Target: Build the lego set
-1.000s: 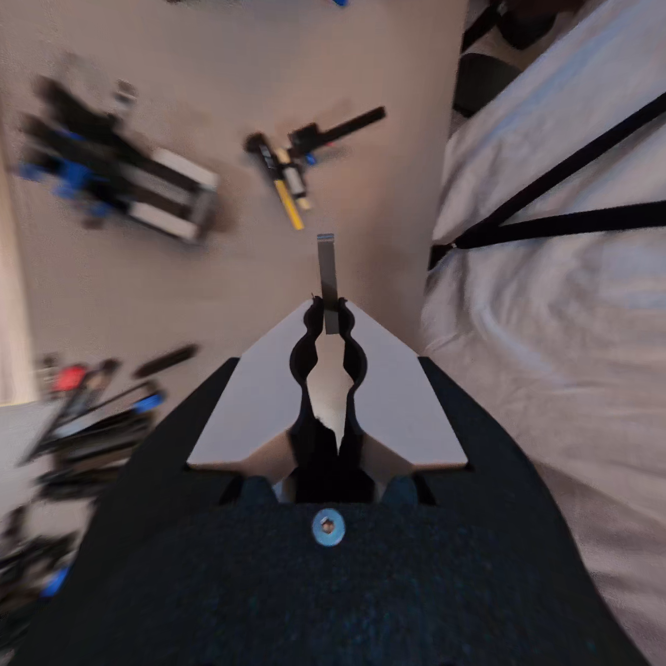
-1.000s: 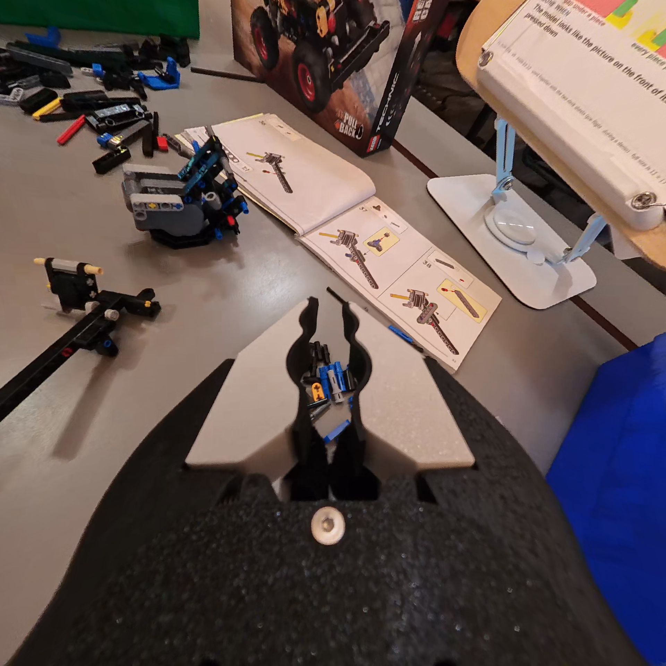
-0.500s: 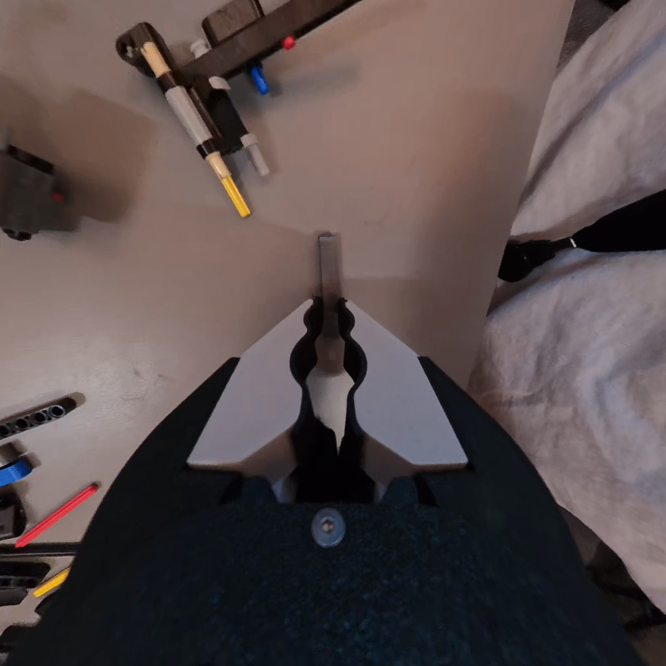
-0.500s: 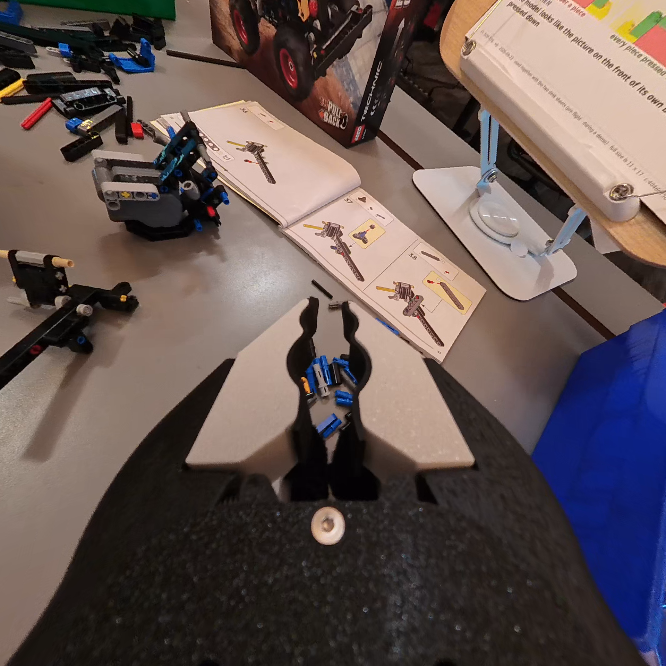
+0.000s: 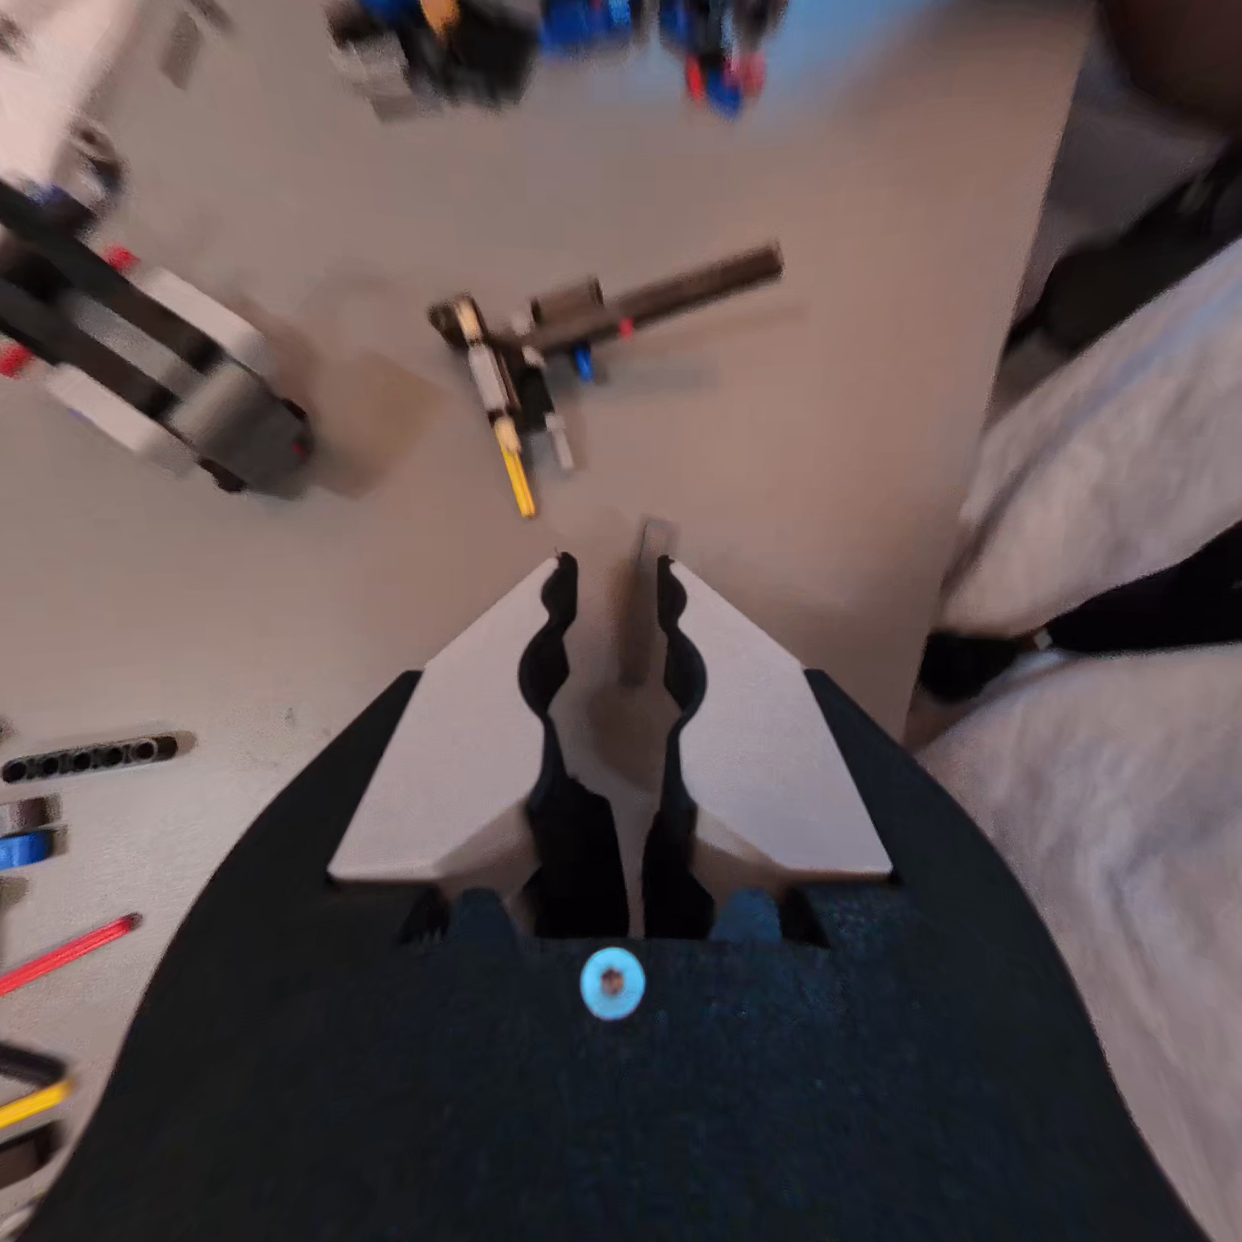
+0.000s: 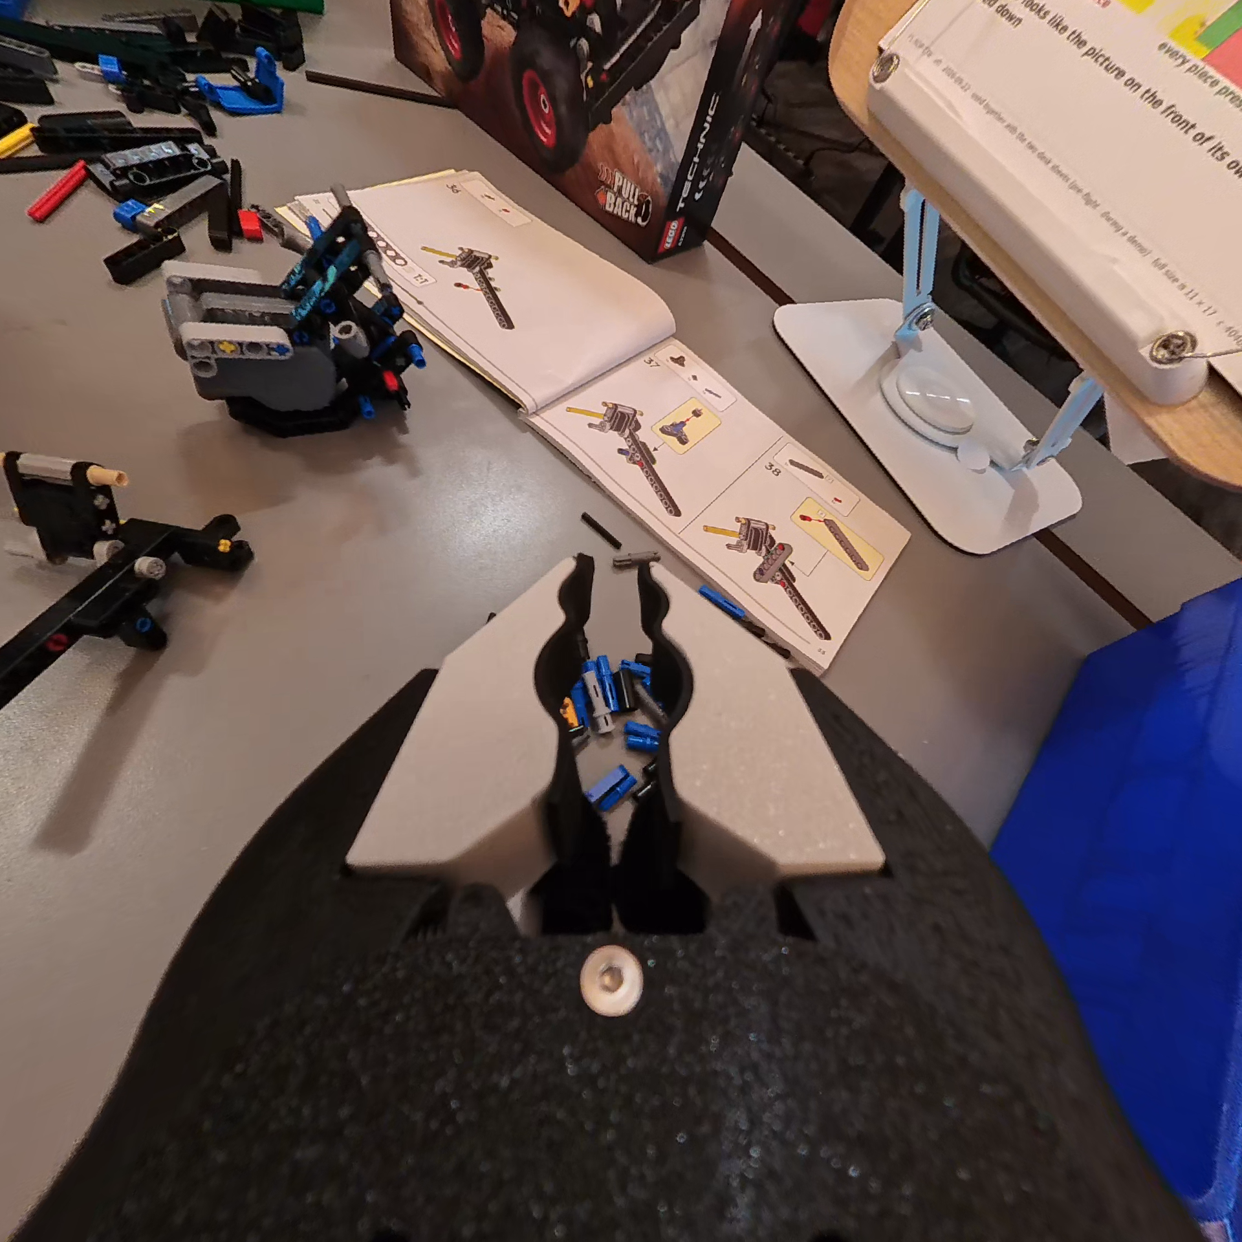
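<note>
One thin grey strip piece [image 5: 642, 605] sits between the jaws of the left gripper [image 5: 615, 564], close against the right-hand finger. The jaws stand apart w/ a clear gap on the other side, so nothing is clamped. Blur hides whether the strip lies on the desk [image 5: 773, 470] or leans on the finger.

Its long axis runs along the fingers, pointing away from the camera, far end just past the tips. Near that end, the yellow axle tip of the black beam sub-assy [image 5: 517, 376] points back toward the gripper; its beam runs off up-right. A grey-and-black block build [image 5: 168, 390] lies further left.

The right gripper [image 6: 615, 571] hovers over a small heap of blue pins [image 6: 608, 699], jaws parted, holding nothing. A small grey pin [image 6: 635, 558] lies just at its tips, the open instruction booklet [image 6: 537, 302] beyond.

Probably the step is fitting a part to the sub-assy. To do it well:
- check the booklet first
- re-grip the strip square, mid-length
- steady the beam w/ the other gripper
- push along the axis, not across
</note>
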A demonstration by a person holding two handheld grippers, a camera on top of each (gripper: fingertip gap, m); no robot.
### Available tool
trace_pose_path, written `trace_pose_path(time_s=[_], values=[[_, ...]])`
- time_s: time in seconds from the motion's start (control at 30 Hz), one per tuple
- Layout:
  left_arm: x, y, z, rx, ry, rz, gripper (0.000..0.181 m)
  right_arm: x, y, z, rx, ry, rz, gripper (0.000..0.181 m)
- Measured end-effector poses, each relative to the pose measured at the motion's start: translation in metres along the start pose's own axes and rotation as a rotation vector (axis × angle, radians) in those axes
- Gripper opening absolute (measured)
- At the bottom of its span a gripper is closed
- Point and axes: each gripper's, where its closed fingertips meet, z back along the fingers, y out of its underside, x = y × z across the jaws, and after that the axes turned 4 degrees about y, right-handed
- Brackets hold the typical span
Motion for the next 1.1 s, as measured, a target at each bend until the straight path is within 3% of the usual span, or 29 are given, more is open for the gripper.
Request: trace_pose_path(time_s=[0.13,0.3,0.4,0.5,0.63,0.97,1.1], values=[[-0.011,-0.028,0.034,-0.375,0.031,0.132,0.021,-0.001,-0.001,0.0,-0.002,0.003,0.001,0.013],[0.025,0.001,0.082,-0.592,-0.312,0.192,0.015,-0.004,0.005,-0.003,0.017,0.007,-0.005,0.013],[0.049,0.032,0.111,-0.603,-0.528,0.216,0.013,-0.004,0.005,-0.004,0.018,0.01,-0.005,0.013],[0.067,0.057,0.129,-0.565,-0.642,0.245,0.012,-0.006,0.006,-0.005,0.026,0.017,0.0,0.013],[0.07,0.057,0.134,-0.59,-0.624,0.24,0.012,-0.01,0.012,-0.008,0.045,0.026,-0.009,0.013],[0.064,0.052,0.107,-0.473,-0.53,0.127,0.012,-0.016,0.015,-0.009,0.052,0.04,-0.022,0.013],[0.064,0.051,0.109,-0.497,-0.509,0.144,0.011,-0.016,0.016,-0.009,0.052,0.038,-0.018,0.013]])
